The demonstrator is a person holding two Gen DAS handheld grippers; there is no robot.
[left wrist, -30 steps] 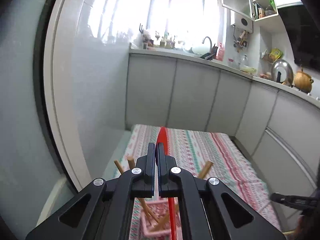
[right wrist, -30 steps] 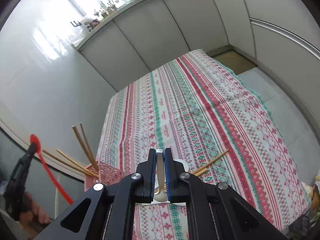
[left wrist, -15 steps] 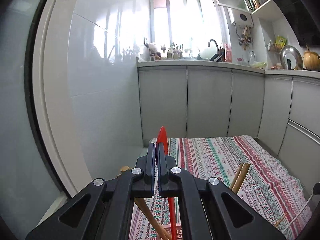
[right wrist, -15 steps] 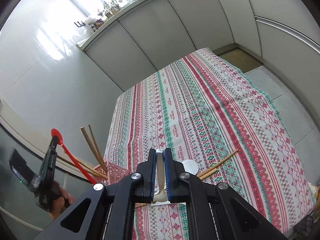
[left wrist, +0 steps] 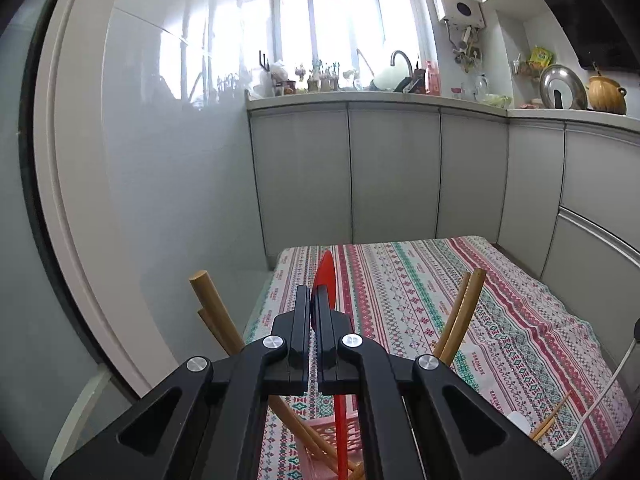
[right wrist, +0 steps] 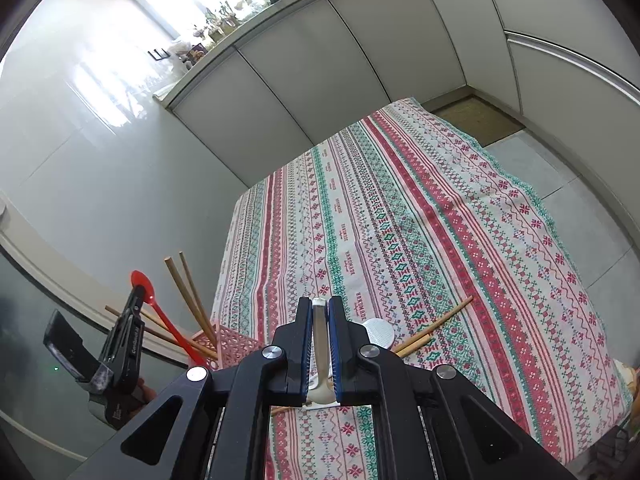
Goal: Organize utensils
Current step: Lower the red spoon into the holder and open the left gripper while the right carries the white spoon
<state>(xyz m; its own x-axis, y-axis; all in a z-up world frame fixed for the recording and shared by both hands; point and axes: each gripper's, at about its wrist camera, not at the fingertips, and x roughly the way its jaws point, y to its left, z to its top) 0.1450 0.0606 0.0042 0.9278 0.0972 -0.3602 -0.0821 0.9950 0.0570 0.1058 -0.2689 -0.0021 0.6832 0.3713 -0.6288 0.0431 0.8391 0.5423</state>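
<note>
- L gripper (left wrist: 314, 300) clamped on red plastic spoon (left wrist: 325, 276), pinched just below the bowl; bowl sticks up past the tips, handle runs down into the pink lattice basket (left wrist: 320, 438) at the table's near-left corner.
- Same spoon from R cam (right wrist: 151, 294): bowl up, handle angled into basket (right wrist: 232, 344).
- R gripper (right wrist: 320, 308) clamped on a white spoon handle (right wrist: 319, 320); bowl end sits low behind the jaws near the cloth. Can't tell if it's lifted or resting.
- Handling, my read: red spoon is thin, light, smooth plastic, prob. a bit flexy, so it may swivel in a narrow pinch. Gripping near the bowl neck as now looks best; drop it handle-first.
- White spoon looks stiffer, maybe ceramic or melamine, so chip risk if dropped. Grip mid-handle.
- Chopsticks (right wrist: 188, 292): light, stiff, round, so prone to roll; take mid-length.
- Counts: spoons 2 (1 red, 1 white). Chopsticks in basket approx. 4–5, overlap hides the exact no. Loose chopsticks on striped tablecloth (right wrist: 420, 220): 2 (right wrist: 436, 322), just right of R gripper.
- 1 white round perforated disc (right wrist: 379, 332) beside them; can't tell what it is.
- 1 basket.
</note>
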